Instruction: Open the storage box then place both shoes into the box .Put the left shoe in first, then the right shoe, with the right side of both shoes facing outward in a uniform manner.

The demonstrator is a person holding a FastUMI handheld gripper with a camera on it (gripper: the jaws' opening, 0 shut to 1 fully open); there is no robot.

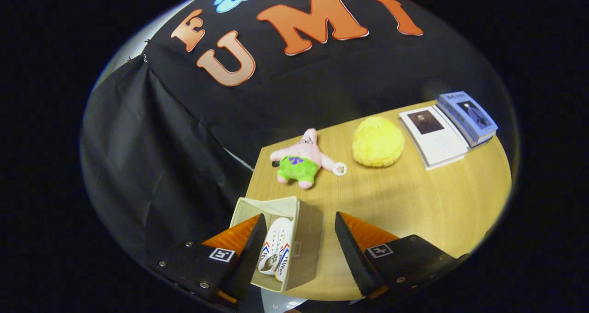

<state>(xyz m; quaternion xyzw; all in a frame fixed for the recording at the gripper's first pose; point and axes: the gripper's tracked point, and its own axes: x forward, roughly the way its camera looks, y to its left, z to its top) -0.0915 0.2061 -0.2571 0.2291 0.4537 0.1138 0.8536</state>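
Gripper [299, 239] wide open, empty — both shoes [276, 252] look seated in the box [307, 239]. Pull straight up, w/o clipping the wall — done.

A wooden table [437, 202] carries an open storage box [303, 239] at its near corner, a pink plush star [301, 159], a yellow fluffy ball [377, 142] and two books [448, 129] along its far edge

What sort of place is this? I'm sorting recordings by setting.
Likely a staged recording booth, not a home: a black cloth backdrop hangs behind a wooden table set with books, plush toys and a storage box holding shoes. The gripper hovers above, jaws open.
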